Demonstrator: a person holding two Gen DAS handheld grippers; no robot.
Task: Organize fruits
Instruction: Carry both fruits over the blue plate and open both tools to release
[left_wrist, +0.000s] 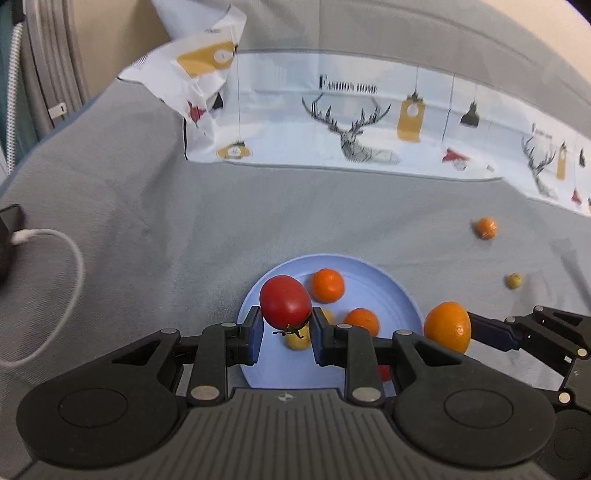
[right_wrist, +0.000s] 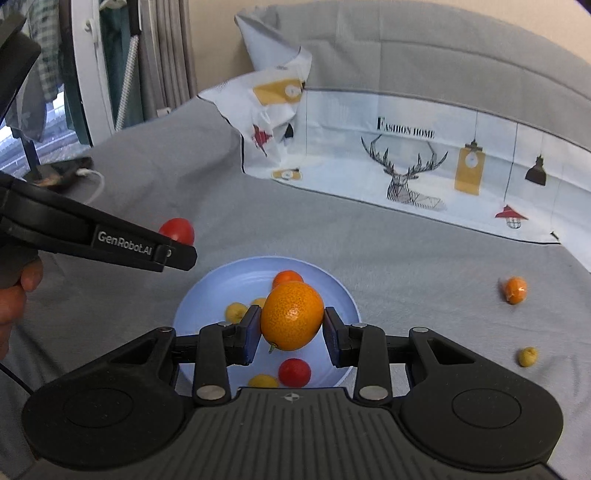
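Observation:
My left gripper (left_wrist: 286, 326) is shut on a red tomato (left_wrist: 285, 301) and holds it above the left part of a light blue plate (left_wrist: 380, 284). My right gripper (right_wrist: 291, 332) is shut on an orange kumquat (right_wrist: 291, 315) above the same plate (right_wrist: 199, 302). In the left wrist view the right gripper's kumquat (left_wrist: 447, 325) shows at the plate's right rim. The plate holds small orange fruits (left_wrist: 327, 285), yellow fruits (right_wrist: 235, 312) and a red tomato (right_wrist: 294, 372). An orange fruit (right_wrist: 515, 290) and a yellow fruit (right_wrist: 527, 356) lie on the grey cloth to the right.
A grey cloth (left_wrist: 166, 221) covers the surface. A printed white fabric (left_wrist: 351, 122) with a deer pattern lies along the back. A dark device with a white cable (left_wrist: 55, 243) lies at the far left. The person's hand (right_wrist: 14, 291) holds the left gripper's handle.

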